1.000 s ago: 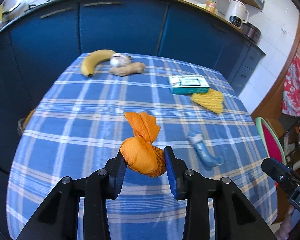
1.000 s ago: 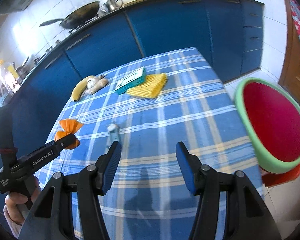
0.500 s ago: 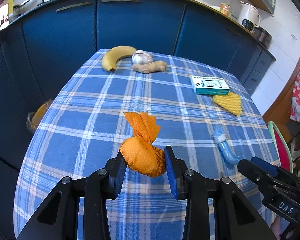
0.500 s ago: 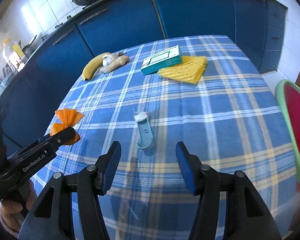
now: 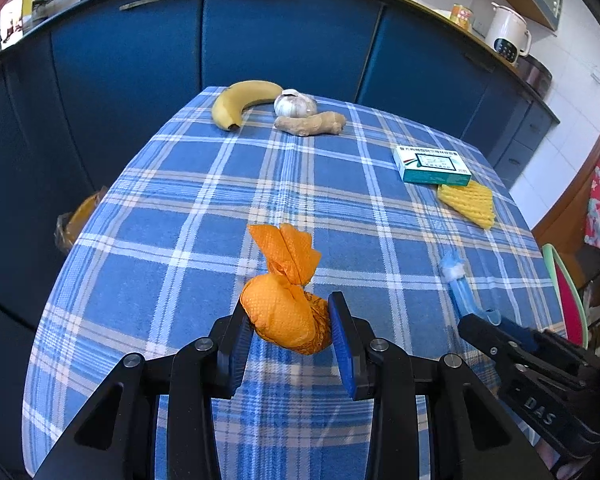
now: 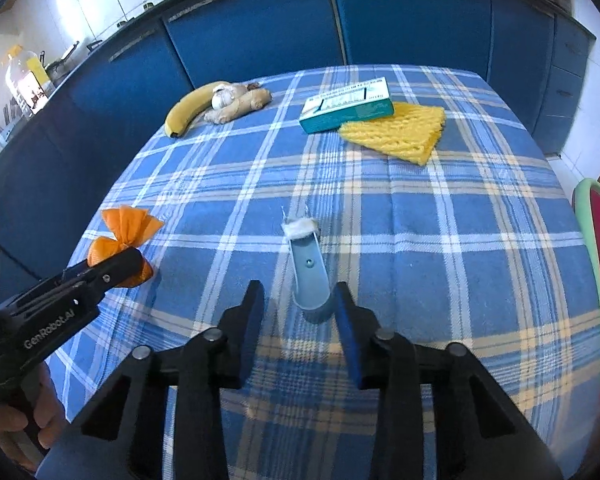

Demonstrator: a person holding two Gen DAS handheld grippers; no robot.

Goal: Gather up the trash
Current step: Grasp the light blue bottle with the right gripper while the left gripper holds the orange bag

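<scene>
Since a second ago the right gripper (image 6: 298, 312) has swung in from the table's far side and now hangs wide open with the pale blue plastic scoop-shaped scrap (image 6: 308, 276) between its fingers, apparently not yet touching. The left gripper (image 5: 290, 334) stays clamped on the knotted orange mesh bundle (image 5: 286, 312), lifted above the blue plaid tablecloth (image 5: 180, 216). A second pickup looks imminent.
</scene>
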